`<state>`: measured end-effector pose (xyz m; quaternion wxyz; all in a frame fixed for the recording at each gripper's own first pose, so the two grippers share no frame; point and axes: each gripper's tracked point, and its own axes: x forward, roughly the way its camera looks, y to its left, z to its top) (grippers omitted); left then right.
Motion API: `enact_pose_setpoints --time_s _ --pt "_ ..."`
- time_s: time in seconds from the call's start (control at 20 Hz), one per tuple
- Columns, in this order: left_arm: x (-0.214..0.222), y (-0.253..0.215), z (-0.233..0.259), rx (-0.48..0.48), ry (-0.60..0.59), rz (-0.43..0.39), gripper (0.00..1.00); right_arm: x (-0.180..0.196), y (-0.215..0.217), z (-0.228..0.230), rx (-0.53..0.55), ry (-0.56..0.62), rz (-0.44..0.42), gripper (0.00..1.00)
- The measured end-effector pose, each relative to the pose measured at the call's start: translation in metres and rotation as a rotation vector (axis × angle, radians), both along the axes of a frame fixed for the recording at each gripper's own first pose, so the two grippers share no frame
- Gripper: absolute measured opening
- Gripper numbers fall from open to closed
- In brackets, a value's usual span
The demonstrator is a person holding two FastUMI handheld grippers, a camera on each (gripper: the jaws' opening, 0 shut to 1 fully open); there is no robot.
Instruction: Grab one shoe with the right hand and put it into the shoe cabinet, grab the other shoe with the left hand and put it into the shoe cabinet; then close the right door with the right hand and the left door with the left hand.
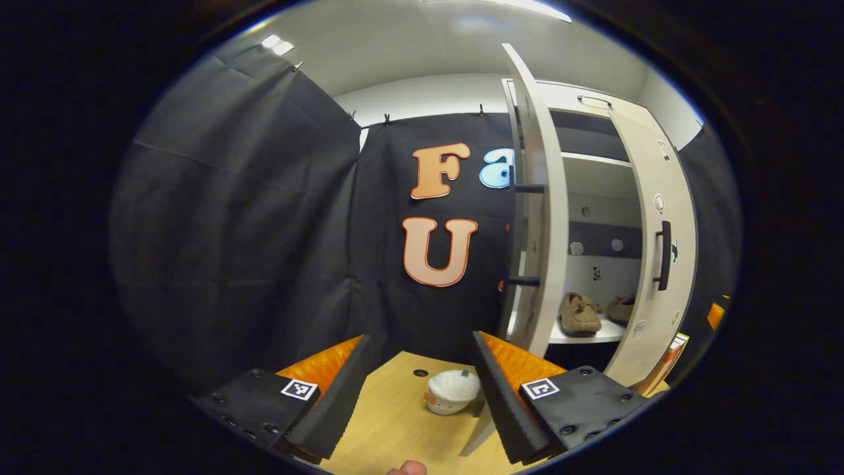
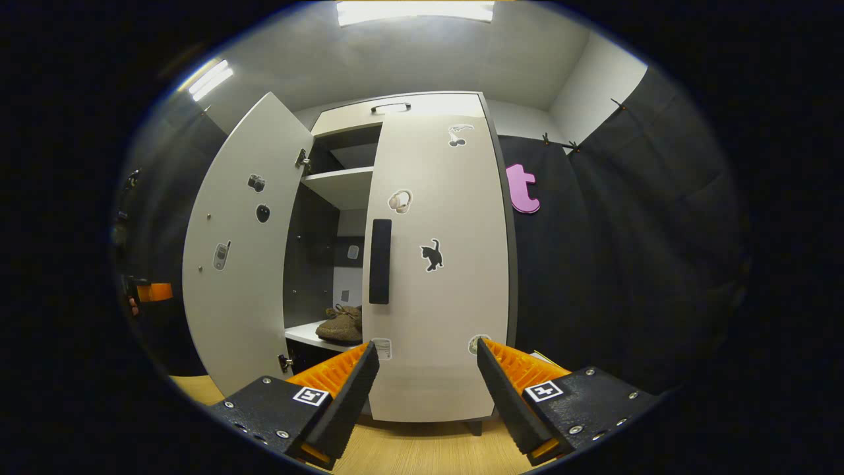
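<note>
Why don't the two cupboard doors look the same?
The left door is swung wide open; the right door is nearly shut. The right door shows a dark handle and a cat sticker; the left door shows other small stickers on its inner face. Both are pale, tall doors on the same shoe cabinet.

gap: open between left door [image 2: 237, 264] and right door [image 2: 438, 264] | blocking: right door nearly shut over cabinet front | shelf: shoes [image 1: 580, 313] far inside | near tabletop: small white pot [image 1: 452, 390]
</note>
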<state>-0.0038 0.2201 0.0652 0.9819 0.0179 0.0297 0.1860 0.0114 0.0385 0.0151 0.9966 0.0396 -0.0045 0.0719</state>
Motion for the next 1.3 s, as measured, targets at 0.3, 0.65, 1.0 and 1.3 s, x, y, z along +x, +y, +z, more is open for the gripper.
enact_pose_setpoints --time_s 0.3,0.65,1.0,1.3 --pt "0.066 0.002 0.044 0.003 -0.039 -0.082 0.96 -0.006 -0.025 -0.016 0.014 0.052 -0.048 0.93" --pt "0.070 -0.033 0.047 0.014 -0.032 -0.179 0.92 -0.010 -0.045 -0.029 0.032 0.100 -0.084 0.93" --pt "0.081 -0.113 0.044 -0.007 -0.036 -0.319 0.93 -0.015 -0.058 -0.024 0.021 0.087 -0.089 0.93" --pt "0.105 -0.164 0.043 -0.063 -0.042 -0.436 0.95 -0.027 -0.081 -0.023 0.021 0.100 -0.144 0.93"
